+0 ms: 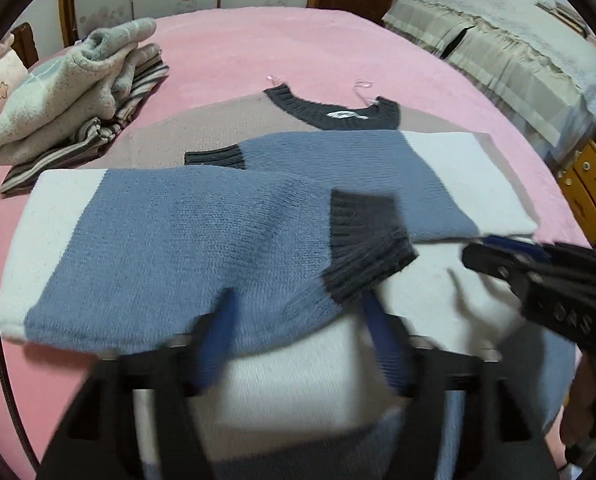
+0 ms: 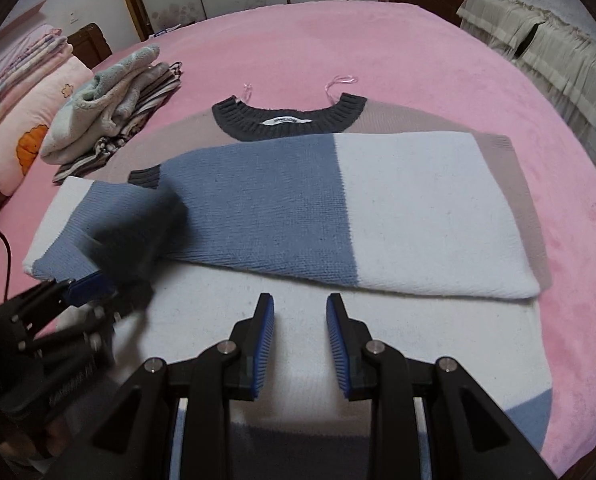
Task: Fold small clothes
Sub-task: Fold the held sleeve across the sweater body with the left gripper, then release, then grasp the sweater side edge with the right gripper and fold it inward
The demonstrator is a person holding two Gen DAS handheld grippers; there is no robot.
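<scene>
Left gripper [image 1: 298, 312], jaws spread, is held over the left sleeve [image 1: 170, 240]; nothing is pinched. Sleeve's long axis runs 9 to 3 o'clock, cuff [image 1: 368, 240] at 1 o'clock. Right gripper [image 2: 300, 312], part-open and empty, is farther off.

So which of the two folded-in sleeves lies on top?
The sleeve from the left; its dark cuff overlaps the other sleeve, which lies nearer the collar.
</scene>
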